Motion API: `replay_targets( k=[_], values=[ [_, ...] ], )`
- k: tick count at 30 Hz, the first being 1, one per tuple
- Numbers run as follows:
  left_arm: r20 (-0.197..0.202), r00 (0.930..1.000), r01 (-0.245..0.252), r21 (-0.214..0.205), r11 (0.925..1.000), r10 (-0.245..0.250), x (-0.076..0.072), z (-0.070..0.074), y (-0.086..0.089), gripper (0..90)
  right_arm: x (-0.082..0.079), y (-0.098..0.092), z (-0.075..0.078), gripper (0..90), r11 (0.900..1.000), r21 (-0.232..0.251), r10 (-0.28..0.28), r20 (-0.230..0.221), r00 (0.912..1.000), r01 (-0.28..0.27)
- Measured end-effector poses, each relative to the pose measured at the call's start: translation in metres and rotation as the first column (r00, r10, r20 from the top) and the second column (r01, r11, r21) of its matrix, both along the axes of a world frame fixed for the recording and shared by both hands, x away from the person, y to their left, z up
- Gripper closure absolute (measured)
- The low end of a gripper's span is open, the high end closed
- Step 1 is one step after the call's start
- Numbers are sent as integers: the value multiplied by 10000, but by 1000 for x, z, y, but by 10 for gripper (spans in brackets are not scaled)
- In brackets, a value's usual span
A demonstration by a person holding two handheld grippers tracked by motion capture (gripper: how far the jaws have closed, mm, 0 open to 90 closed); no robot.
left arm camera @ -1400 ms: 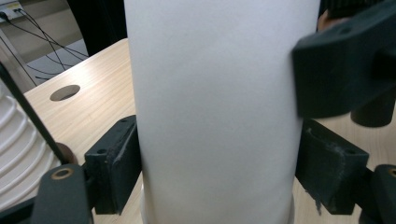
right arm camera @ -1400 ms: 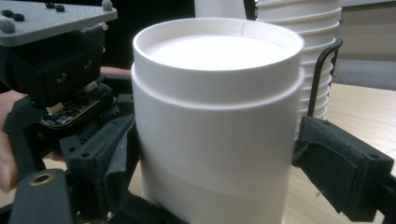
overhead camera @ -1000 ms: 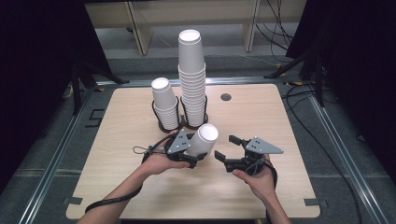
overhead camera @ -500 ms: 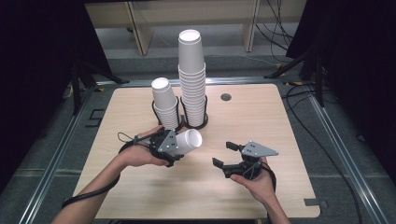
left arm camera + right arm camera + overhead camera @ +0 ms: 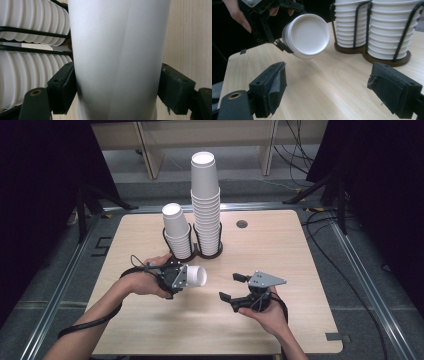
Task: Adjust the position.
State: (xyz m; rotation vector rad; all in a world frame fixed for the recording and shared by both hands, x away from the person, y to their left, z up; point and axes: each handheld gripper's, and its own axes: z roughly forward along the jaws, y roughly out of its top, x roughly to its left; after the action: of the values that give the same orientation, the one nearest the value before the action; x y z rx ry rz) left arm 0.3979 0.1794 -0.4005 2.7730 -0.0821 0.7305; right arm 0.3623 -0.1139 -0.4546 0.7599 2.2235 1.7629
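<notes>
A single white paper cup point(image 5: 196, 276) lies sideways above the table, its base point(image 5: 308, 33) facing my right gripper. My left gripper point(image 5: 184, 277) is shut on it; in the left gripper view the black pads point(image 5: 62, 87) press both sides of the cup's wall point(image 5: 117, 60). My right gripper point(image 5: 229, 286) stands open a short way to the right of the cup, with nothing between its fingers point(image 5: 272, 87). Behind, a tall stack of white cups point(image 5: 205, 205) and a shorter one point(image 5: 176, 227) stand in a black wire holder point(image 5: 210, 254).
The holder's wooden base point(image 5: 387, 60) sits mid-table, just behind both hands. A small dark round hole point(image 5: 242, 224) marks the table's far right. Black cables trail from both grippers over the near edge. Bare wood point(image 5: 310, 270) lies at the right.
The left hand has carried the cup leftward and nearer, turning it from tilted-up to lying sideways. The right gripper has shifted slightly left and stayed open.
</notes>
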Motion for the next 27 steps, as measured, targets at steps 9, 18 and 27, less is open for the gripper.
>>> replay_targets(
  k=[9, 18, 27],
  values=[
    [55, 9976, 665, 1688, 9834, -684, -4, 1, -5, 233, 10, 23, 3, 149, 9923, -918, 862, 310, 9958, -831],
    [-309, 9958, 910, 2304, 9688, -862, -5, -3, -11, 232, 20, 55, 1, 150, 9783, -1370, 1583, 118, 9873, -1553],
    [-485, 9942, 1049, 2580, 9604, -955, -5, -4, -13, 232, 26, 72, 1, 151, 9668, -1672, 1975, 82, 9803, -1934]
  ],
)
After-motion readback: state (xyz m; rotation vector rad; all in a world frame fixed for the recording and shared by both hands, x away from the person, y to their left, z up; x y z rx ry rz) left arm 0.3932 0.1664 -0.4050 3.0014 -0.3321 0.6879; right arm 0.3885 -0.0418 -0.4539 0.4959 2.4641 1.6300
